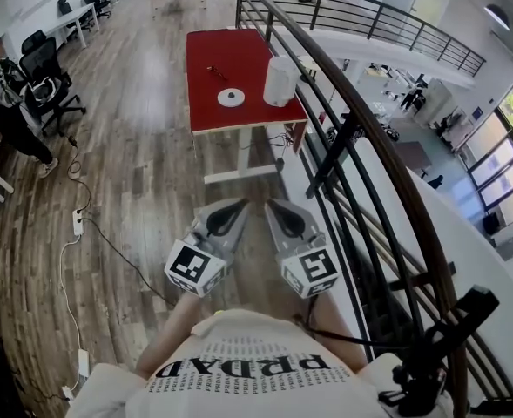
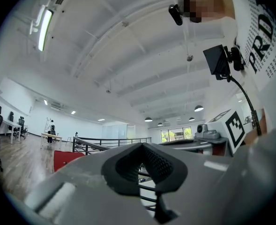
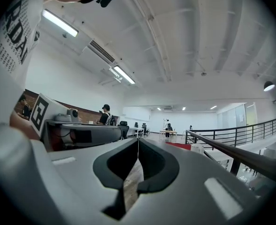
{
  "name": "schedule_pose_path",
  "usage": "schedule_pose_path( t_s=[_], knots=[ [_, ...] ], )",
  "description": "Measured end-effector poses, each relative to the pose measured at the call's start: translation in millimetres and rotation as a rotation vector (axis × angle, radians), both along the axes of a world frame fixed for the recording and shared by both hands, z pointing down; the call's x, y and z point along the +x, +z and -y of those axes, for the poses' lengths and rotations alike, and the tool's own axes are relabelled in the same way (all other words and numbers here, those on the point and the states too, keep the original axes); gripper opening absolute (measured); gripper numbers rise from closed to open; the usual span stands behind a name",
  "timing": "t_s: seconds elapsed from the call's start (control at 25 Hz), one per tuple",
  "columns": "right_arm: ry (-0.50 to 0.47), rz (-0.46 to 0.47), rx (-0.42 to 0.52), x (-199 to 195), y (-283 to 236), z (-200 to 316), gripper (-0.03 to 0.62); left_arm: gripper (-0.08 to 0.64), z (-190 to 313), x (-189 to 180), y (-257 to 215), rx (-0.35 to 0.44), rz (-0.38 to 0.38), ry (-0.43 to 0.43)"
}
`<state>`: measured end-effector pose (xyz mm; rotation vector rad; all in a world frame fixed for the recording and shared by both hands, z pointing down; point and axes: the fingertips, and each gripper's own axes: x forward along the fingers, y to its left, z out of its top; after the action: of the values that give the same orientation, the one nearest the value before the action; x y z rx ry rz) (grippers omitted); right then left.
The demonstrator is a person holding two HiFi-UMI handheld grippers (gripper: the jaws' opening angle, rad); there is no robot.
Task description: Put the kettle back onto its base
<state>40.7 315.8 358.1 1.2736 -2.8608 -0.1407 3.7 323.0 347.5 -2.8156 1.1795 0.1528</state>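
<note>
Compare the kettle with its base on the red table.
The kettle stands tall and upright, while the base is a low, flat disc. The kettle is near the right edge of the red table. The base lies to its left, nearer the middle and apart from it. Both are white and rest on the same table.

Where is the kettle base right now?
In the head view, the round white base lies on the red table near its front edge, just left of the white kettle.

Left tool (image 1: 237, 207) and right tool (image 1: 275, 207) side by side, roughly level, both jaws apparently closed, empty
</note>
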Motion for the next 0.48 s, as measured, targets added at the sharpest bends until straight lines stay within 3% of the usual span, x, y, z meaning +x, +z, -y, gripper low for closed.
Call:
schedule_pose_path(
  t_s=[0.48],
  knots=[
    [0.015, -0.032, -0.012, -18.9, 2.7, 4.5, 0.041, 0.003, 0.7, -22.9, 1.9, -0.007, -0.02, 0.0]
  ],
)
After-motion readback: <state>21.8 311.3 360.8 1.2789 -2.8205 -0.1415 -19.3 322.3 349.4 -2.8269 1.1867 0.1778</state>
